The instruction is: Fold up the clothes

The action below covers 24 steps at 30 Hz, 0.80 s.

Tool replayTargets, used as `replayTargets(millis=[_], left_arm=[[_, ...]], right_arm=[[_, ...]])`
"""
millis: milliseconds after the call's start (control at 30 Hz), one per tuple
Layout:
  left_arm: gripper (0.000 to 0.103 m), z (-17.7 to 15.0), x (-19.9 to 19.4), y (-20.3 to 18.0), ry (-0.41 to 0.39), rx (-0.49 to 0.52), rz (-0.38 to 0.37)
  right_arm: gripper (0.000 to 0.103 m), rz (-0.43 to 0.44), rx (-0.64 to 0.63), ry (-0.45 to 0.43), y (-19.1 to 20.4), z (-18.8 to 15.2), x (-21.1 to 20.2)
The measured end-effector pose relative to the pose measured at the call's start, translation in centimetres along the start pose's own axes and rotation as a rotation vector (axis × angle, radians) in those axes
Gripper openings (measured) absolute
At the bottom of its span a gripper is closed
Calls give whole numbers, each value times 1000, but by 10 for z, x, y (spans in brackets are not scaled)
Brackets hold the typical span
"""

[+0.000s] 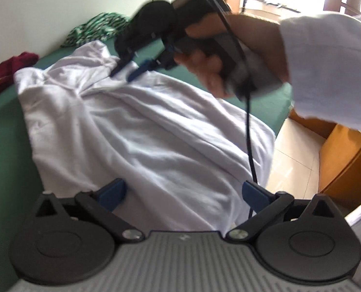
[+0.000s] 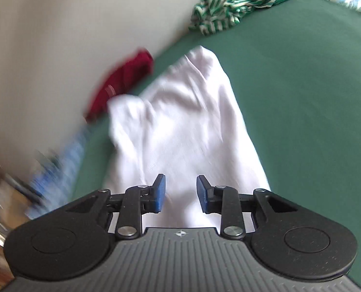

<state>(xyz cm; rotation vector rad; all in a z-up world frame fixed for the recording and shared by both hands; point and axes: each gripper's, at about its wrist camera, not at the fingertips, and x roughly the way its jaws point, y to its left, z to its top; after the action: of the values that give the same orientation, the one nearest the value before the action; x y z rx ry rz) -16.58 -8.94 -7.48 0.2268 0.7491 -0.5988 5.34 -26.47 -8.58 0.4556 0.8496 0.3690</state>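
Observation:
A white shirt [image 1: 141, 131] lies crumpled lengthwise on a green bed cover [image 1: 5, 131]. My left gripper [image 1: 184, 194] hovers wide open over the shirt's near end, with nothing between its blue pads. In the left wrist view a hand holds my right gripper [image 1: 129, 70] over the shirt's far end, its blue fingers parted just above the cloth. From the right wrist view the same white shirt [image 2: 180, 126] stretches away under my right gripper [image 2: 180, 193], which stands open and holds nothing.
A green-and-white striped garment [image 1: 97, 29] and a dark red garment [image 1: 7, 70] lie at the far side by the wall. A blue checked cloth [image 2: 58, 165] hangs at the bed's edge. Tiled floor [image 1: 294, 150] and a wooden cabinet [image 1: 345, 165] are to the right.

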Motion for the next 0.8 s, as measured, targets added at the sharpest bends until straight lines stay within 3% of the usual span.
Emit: replayTargets(millis=[100,200,333,500,633,700,733,800], left_arm=[[101,-8,-6,-12,-19,46,-38],[101,-16,-11,-24,-35,87,-63],[101,-23,-18,-36,-38,102,-51],[101,-24,-21,-44,-35,49,-9],[101,-24,-21,-58,-23,12,40],[101,-26,-18,-67,3,-9,29],[100,-30,-11,-71,41,-28,2],[93,-45,5,-82,126,-60,-11]], right_arm=[[27,-23,80,-42,-10,-33,-40],[27,-8,25,-30,-7,-68,-76],[25,26,32,-54,-12,-103,-98],[24,66,44,-92,-19,-143,-118],[25,29,-172,-98,1,-149,-118],[25,40,-233,-108,-1,-158,-122],[25,38,-248,-80,-5,-163,-121],[42,-1,-244,83,-20,-177,-108]])
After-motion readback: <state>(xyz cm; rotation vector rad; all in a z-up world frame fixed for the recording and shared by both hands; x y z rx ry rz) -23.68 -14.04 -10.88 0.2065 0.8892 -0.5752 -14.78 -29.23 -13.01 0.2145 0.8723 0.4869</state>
